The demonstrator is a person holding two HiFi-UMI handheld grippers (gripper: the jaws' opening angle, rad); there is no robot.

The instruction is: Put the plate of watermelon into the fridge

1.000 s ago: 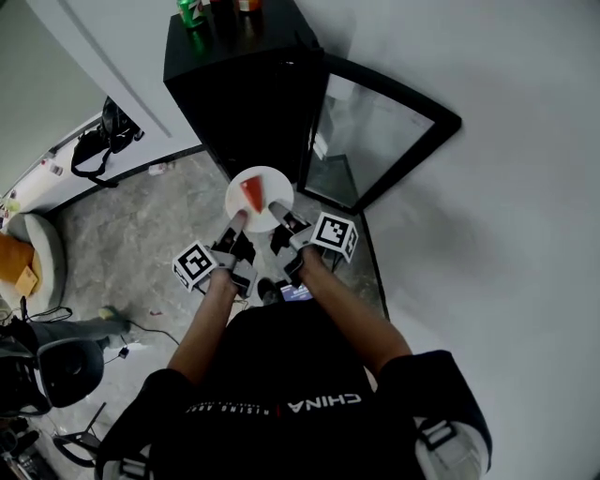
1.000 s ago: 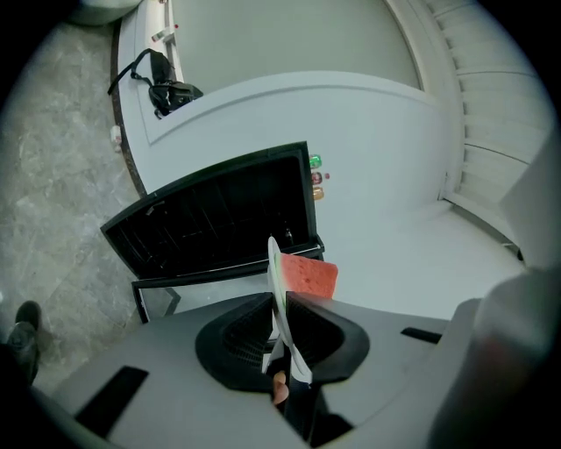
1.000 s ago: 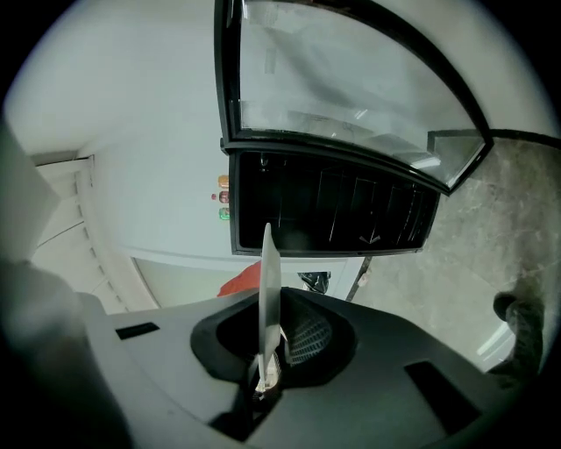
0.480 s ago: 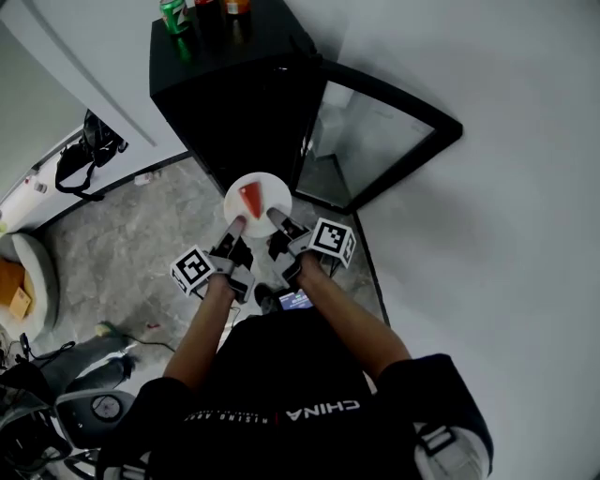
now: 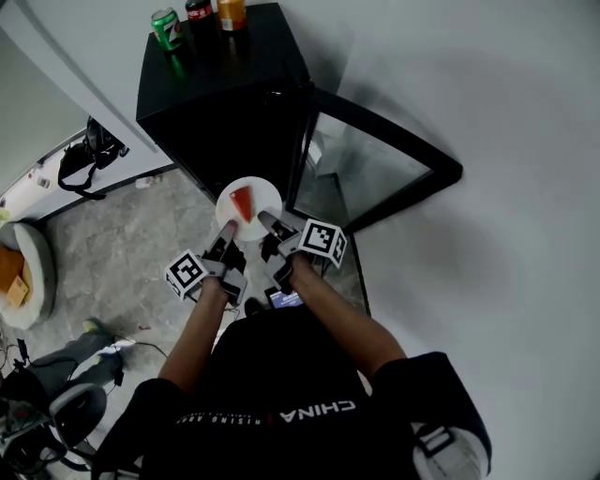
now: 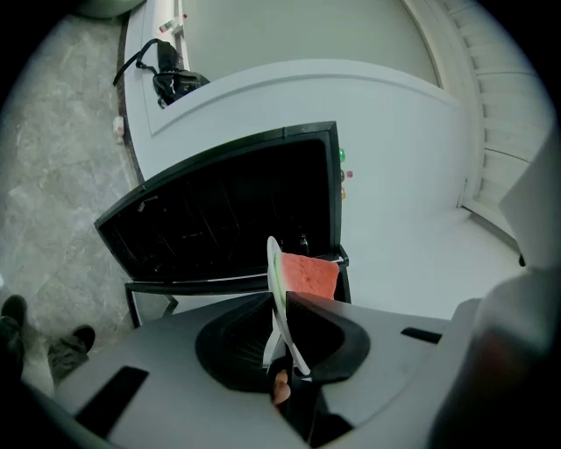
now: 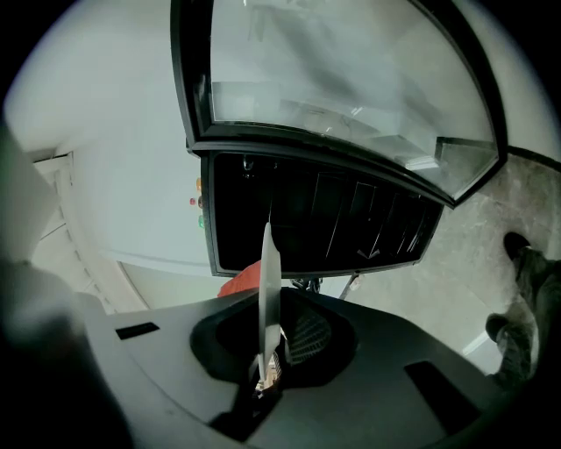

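**Desk:** What does the frame show?

**Photographer:** A person stands before a black fridge (image 5: 225, 103) whose glass door (image 5: 370, 164) is swung wide to the right. A round white plate (image 5: 248, 202) is carried between two hand-held grippers, with a red watermelon slice (image 5: 242, 201) lying on it. The plate hangs in the air just short of the cabinet front. It is outside the fridge and above the stone floor (image 5: 122, 244).

**Desk:** How is it held?

**Photographer:** The left gripper (image 5: 226, 231) has its jaws pinched on the near-left part of the rim. The right gripper (image 5: 264, 222) has its jaws pinched on the near-right part. In each gripper view the plate runs edge-on out of closed jaws, and the slice sits past the fingertips.

**Desk:** Which relation matters for the caption?

**Photographer:** The plate reaches forward from both sets of fingers. Its free far rim faces the dark, open interior, which fills the middle of both gripper views with its wire shelves straight ahead. Neither gripper looks clearly nearer the opening. The right one is on the door side, so its clearance from the glass looks the tighter of the two.

**Desk:** Anything else?

**Photographer:** Drink cans (image 5: 197, 14) stand on the fridge top. I judge the carry to be near its end, since what remains is pushing the plate straight in at the level of a shelf. Which shelf would take it cannot be told from here.
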